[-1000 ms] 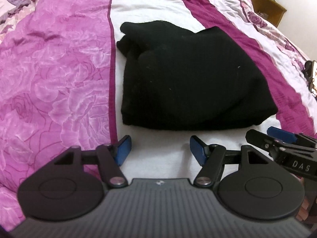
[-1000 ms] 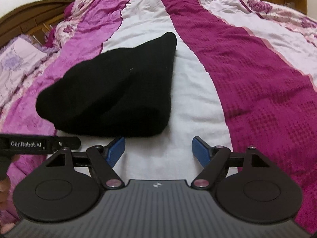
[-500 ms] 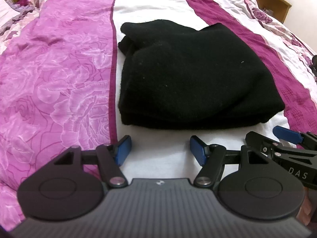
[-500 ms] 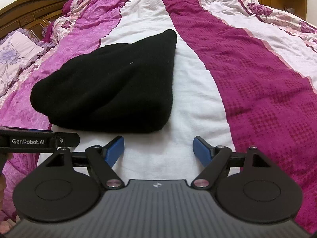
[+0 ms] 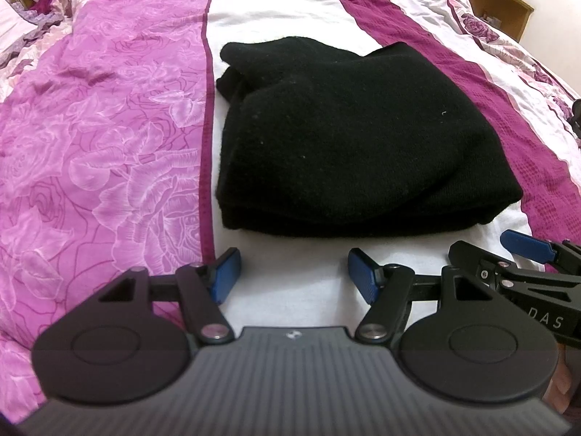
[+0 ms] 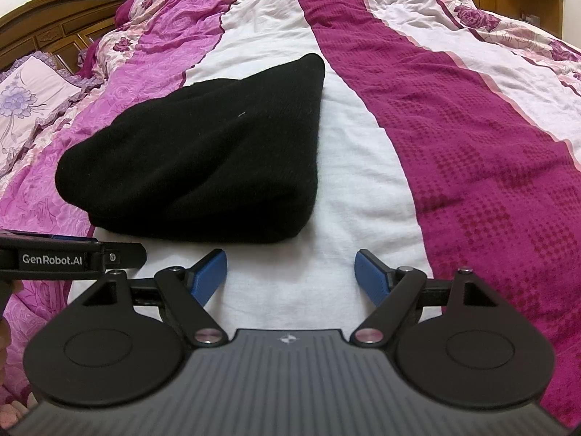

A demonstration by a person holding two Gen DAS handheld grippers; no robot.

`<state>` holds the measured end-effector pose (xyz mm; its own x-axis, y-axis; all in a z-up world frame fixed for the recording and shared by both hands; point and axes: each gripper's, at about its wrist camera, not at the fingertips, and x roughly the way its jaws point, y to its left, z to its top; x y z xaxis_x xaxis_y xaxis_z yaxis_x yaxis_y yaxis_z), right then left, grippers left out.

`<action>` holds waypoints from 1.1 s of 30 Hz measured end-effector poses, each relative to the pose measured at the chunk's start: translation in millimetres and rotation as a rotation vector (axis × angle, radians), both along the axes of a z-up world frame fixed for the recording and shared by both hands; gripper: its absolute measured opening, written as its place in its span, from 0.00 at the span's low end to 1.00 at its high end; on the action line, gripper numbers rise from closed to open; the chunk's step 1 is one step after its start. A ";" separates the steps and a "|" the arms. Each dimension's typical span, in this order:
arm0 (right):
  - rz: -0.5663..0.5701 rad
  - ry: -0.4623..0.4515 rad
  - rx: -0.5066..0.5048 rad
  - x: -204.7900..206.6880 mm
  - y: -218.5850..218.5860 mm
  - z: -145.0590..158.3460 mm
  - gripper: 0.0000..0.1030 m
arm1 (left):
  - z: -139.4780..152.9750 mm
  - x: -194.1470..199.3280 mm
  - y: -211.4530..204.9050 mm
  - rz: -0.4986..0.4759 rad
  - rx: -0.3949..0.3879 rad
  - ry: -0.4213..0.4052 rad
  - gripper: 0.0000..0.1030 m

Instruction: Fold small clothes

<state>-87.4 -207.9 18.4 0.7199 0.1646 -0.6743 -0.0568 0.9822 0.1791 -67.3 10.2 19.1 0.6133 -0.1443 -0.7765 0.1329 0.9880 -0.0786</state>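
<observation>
Jaws of the left gripper (image 5: 292, 274) gape wide and empty at lower centre of the left view, with a folded black garment (image 5: 341, 149) lying mid-frame on the bedspread's (image 5: 109, 145) white stripe. Right view: the right gripper (image 6: 290, 276) is likewise spread and empty, garment (image 6: 203, 167) centre-left, left gripper's side (image 6: 69, 258) at left edge.
</observation>
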 end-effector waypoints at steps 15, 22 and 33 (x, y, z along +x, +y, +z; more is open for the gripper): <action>0.005 -0.005 -0.004 -0.1 3.2 -0.5 0.83 | 0.3 -0.6 -0.3 0.000 0.000 -0.001 0.65; 0.006 -0.006 -0.004 -0.2 3.1 -1.1 0.83 | 0.3 -0.9 -0.4 0.000 0.000 -0.001 0.65; 0.007 -0.007 -0.005 -1.1 2.5 -1.8 0.84 | 1.1 -0.9 -0.4 0.001 0.000 -0.002 0.65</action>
